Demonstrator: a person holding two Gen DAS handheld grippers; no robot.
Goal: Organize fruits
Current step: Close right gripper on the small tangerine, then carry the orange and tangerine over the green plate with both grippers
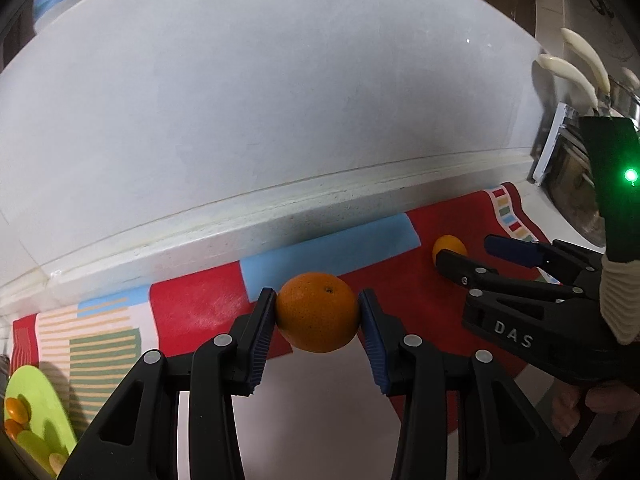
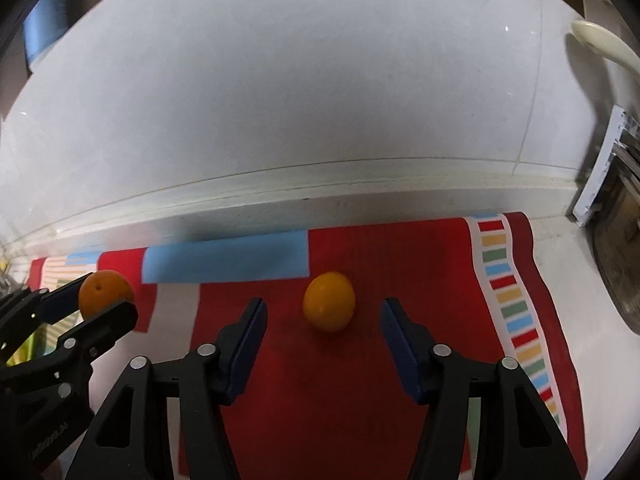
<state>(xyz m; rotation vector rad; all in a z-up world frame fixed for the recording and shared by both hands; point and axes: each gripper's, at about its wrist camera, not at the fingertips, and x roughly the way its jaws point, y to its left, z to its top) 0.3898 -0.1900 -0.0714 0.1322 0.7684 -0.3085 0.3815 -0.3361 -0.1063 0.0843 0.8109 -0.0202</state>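
My left gripper is shut on an orange and holds it above the red patterned mat. It also shows at the left of the right wrist view, with the orange between its fingers. My right gripper is open, its fingers either side of a second, yellower orange that lies on the mat just ahead of the fingertips. In the left wrist view this gripper is at the right, with that orange partly hidden behind it.
A green plate holding several small orange and green pieces sits at the lower left. A white wall rises behind the mat. Cream-handled utensils hang at the right above a metal sink.
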